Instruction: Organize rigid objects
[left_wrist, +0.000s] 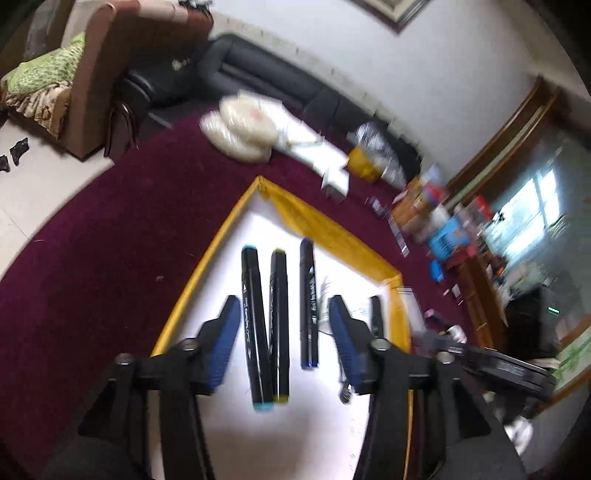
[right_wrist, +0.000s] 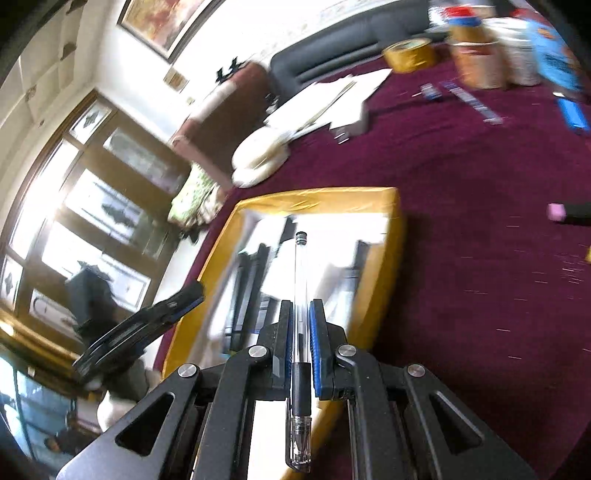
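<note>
While the left tool (left_wrist: 282, 328) hangs over the white tray (left_wrist: 332, 424), its blue-padded fingers (left_wrist: 223, 343) stand well apart with nothing pressed between them. In this left wrist view three black markers lie on the tray floor, roughly in line with the fingers. The cyan-capped marker (left_wrist: 255, 328) is leftmost, and the yellow-capped marker (left_wrist: 279, 325) lies just beside it on the right, the two closing on each other at their near ends. The blue-capped marker (left_wrist: 308, 302) lies a little apart, further right. A fourth dark marker (left_wrist: 376, 317) shows partly behind the right finger, near the tray's right wall. The tray has a yellow rim and sits on a maroon desk (left_wrist: 110, 240). Far across the desk are a white bundle (left_wrist: 240, 129) and white papers (left_wrist: 325, 155), with blurred clutter to the right. The other tool enters at the right edge, blurred.

In the right wrist view the right tool (right_wrist: 301, 332) is closed tight on a clear pen (right_wrist: 301, 295). The pen runs along the fingers, its capped end pointing far and its tip near the camera. It is held above the tray (right_wrist: 373, 266), whose contents are blurred here. The left tool (right_wrist: 144, 325) shows at the tray's left side. A tape roll (right_wrist: 408, 55) stands at the far edge of the desk.
</note>
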